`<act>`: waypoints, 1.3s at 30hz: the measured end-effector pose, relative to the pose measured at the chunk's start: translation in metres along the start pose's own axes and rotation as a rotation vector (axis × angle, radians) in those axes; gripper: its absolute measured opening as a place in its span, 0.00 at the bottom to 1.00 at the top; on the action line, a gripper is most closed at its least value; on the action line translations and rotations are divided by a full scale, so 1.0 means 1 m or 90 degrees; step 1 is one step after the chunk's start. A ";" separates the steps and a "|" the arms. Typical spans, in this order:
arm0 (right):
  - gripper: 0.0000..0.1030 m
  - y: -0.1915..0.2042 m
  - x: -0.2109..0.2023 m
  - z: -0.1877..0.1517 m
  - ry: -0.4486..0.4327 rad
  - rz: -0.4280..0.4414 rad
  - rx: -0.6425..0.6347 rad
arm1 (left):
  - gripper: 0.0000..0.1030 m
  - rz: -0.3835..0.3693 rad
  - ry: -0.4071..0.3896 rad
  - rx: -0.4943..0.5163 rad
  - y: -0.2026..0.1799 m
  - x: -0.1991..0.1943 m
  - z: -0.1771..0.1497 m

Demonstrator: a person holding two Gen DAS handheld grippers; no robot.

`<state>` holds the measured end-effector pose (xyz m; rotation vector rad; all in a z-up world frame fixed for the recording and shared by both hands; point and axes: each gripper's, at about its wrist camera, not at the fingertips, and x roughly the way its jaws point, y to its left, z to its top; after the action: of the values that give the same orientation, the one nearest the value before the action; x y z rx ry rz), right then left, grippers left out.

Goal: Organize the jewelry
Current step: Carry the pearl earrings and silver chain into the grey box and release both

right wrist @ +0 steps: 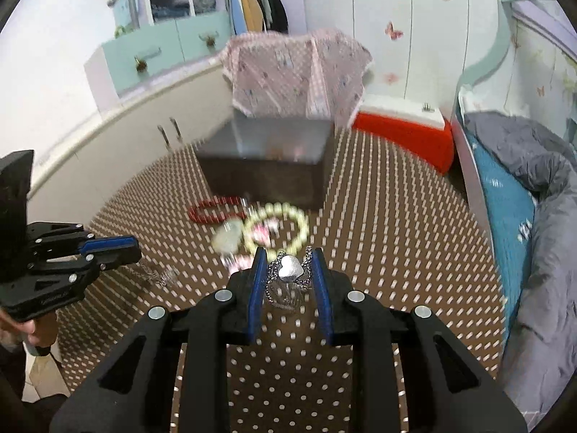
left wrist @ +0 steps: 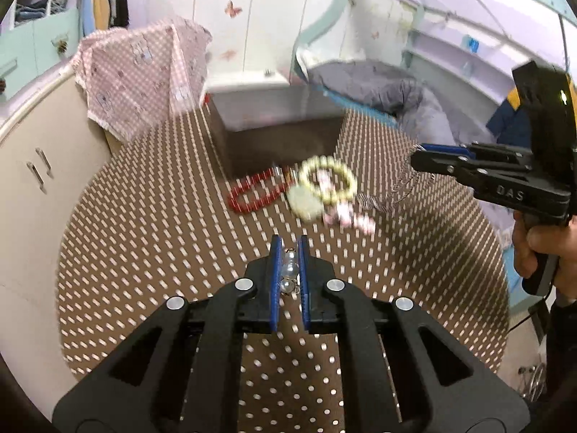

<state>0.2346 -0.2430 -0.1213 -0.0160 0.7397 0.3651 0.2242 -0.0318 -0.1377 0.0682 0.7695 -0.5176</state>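
Pinching a short string of clear glassy beads between nearly closed jaws, the left gripper is hovering above the table. The right gripper is holding a silver chain necklace with a heart pendant in jaws narrowed around it, the chain dangling toward the table.

Taking the dark box as landmark: a red bead bracelet is lying just in front of its left corner, a pale yellow bead bracelet is lying in front of it near the red one, and a pale flat pendant and pink beads are sitting beside and inside that yellow ring. What the box contains is too blurred to tell.

A pink checked cloth is hanging behind the box, a red-and-white case is standing to its right, and a bed with grey bedding is lying farther right.
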 end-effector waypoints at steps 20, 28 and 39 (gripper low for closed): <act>0.22 0.018 -0.064 0.122 -0.158 0.058 -0.071 | 0.09 -0.032 -0.140 -0.013 0.013 -0.052 0.108; 0.23 0.013 -0.039 0.155 -0.154 0.066 -0.067 | 0.09 -0.032 -0.148 -0.031 0.017 -0.036 0.156; 0.31 -0.018 0.058 0.158 -0.042 0.074 0.021 | 0.21 0.011 -0.063 -0.049 0.025 0.035 0.174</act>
<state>0.3833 -0.2190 -0.0449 0.0705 0.6830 0.4613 0.3692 -0.0670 -0.0389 -0.0215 0.6902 -0.4710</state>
